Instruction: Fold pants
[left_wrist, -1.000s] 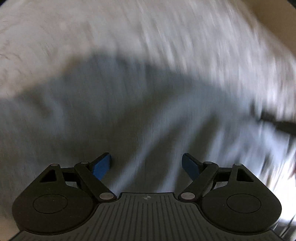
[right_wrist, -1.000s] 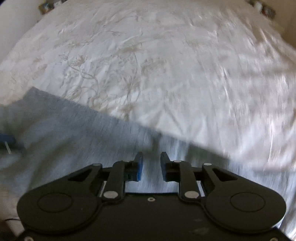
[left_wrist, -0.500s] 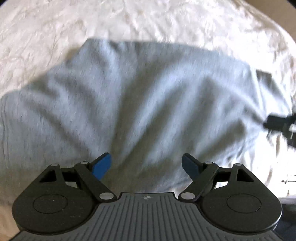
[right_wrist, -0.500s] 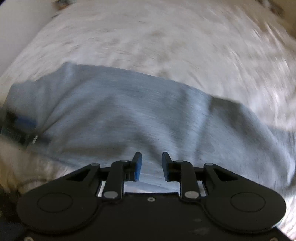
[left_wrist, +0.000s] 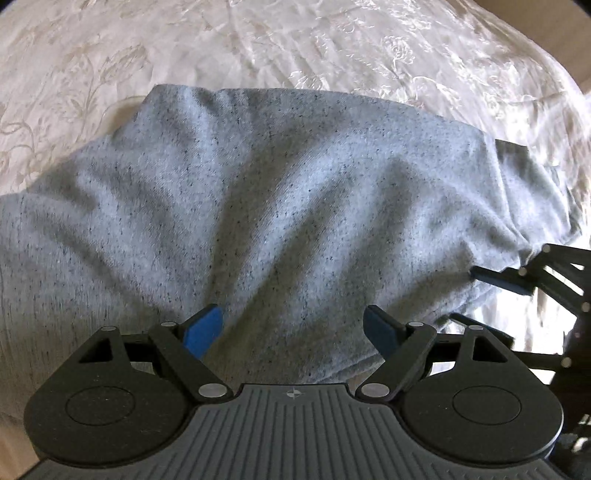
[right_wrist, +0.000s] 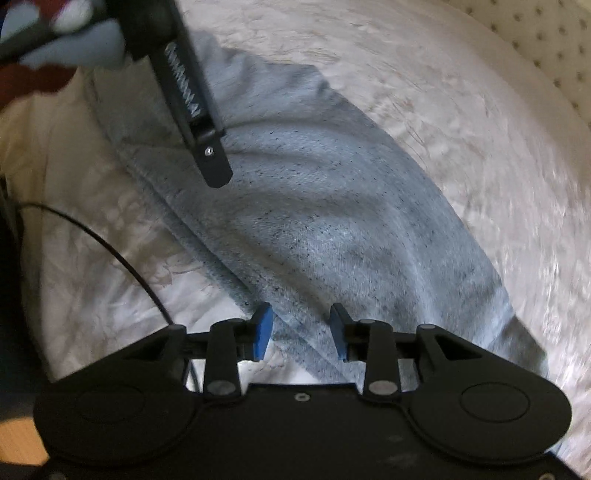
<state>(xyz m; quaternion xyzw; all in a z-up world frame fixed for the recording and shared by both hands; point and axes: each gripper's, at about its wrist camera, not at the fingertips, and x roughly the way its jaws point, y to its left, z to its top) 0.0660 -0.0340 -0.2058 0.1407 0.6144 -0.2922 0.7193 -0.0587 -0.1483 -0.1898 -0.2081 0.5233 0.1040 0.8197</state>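
Note:
Grey speckled pants (left_wrist: 280, 206) lie folded and rumpled on a white embroidered bedspread (left_wrist: 332, 55). My left gripper (left_wrist: 293, 328) hovers over their near edge, jaws wide open and empty. My right gripper (right_wrist: 300, 330) is over the pants' (right_wrist: 317, 221) near hem edge, jaws partly open with cloth showing between the blue pads; nothing is clamped. The right gripper also shows at the right edge of the left wrist view (left_wrist: 524, 280). The left gripper's body shows at the top left of the right wrist view (right_wrist: 192, 96).
A thin black cable (right_wrist: 122, 258) runs over the bedspread (right_wrist: 461, 122) left of the pants. A tufted headboard (right_wrist: 546, 40) is at the top right. A brown floor or wall (left_wrist: 546, 33) lies beyond the bed's far right corner.
Both grippers have drawn back and swung, so more of the folded pants shows. The right gripper's jaws have opened wider. The left gripper stays open.

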